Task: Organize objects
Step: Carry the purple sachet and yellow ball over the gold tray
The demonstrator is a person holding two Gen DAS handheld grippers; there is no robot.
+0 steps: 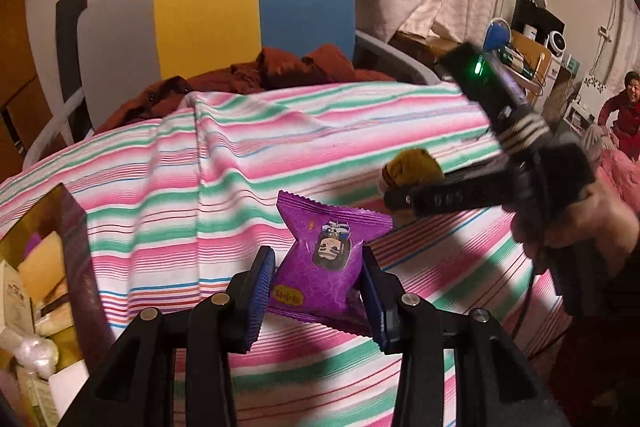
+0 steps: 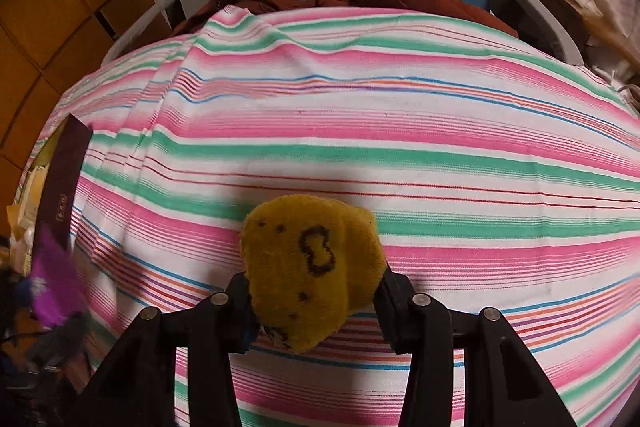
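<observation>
Here we see one striped cloth [image 2: 360, 131] covering the tabletop, bare in the middle. One open box [image 1: 76, 251] of packets sits at its left edge, likely the destination. One purple snack packet [image 1: 324, 263] is pinched in the left gripper [image 1: 318, 291], lifted above the cloth. One yellow plush toy [image 2: 312, 263] is clamped in the right gripper [image 2: 316, 303], held above the cloth's near edge.

Left tool [image 1: 318, 281] grips purple snack packet [image 1: 326, 259] above striped cloth [image 1: 180, 163].
</observation>
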